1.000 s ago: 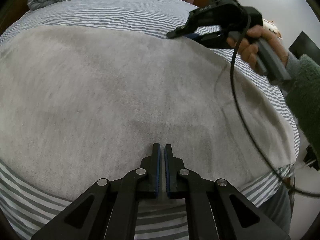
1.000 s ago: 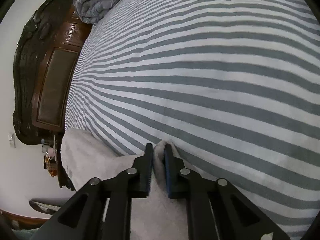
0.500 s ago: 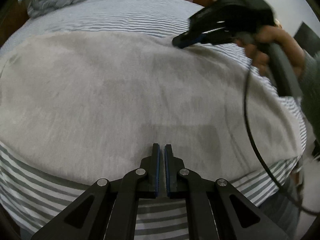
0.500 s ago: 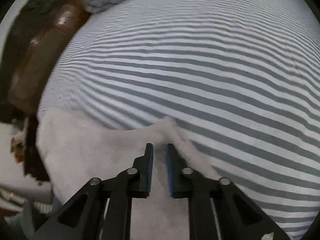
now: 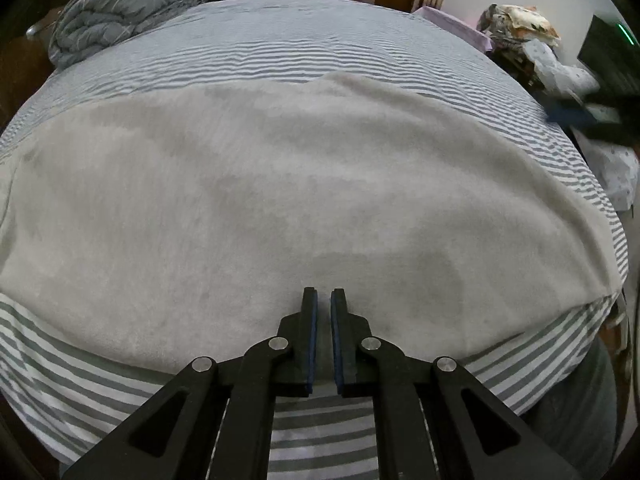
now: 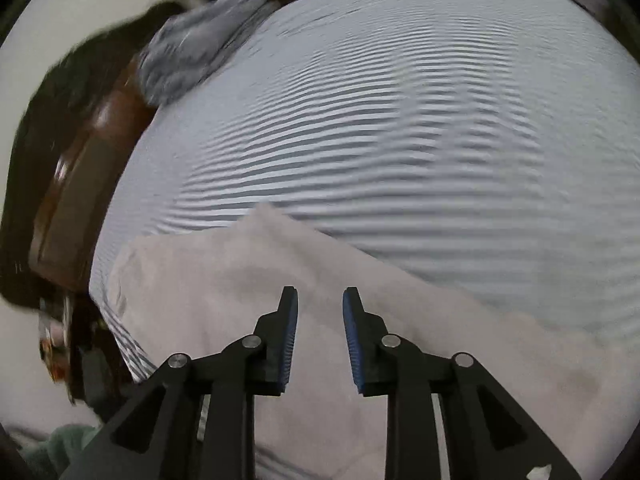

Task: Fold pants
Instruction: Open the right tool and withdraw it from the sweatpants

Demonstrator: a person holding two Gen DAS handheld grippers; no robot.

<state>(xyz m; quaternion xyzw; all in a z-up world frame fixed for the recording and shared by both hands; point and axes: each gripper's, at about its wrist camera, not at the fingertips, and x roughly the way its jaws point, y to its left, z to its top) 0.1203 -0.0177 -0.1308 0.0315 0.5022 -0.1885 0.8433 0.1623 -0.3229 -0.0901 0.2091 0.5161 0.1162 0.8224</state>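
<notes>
Nowhere any legible writing: plain grey pants [image 5: 280,200] across striped bedsheet [image 5: 280,52].

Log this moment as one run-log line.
pants: flat on bed | left tongs: shut, empty | right tongs: opening, empty

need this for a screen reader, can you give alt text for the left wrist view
A light grey pair of pants lies spread flat across a grey-and-white striped bed. The left gripper hangs over the near edge, jaws nearly shut on nothing. A rumpled grey duvet sits at the far left corner.
</notes>
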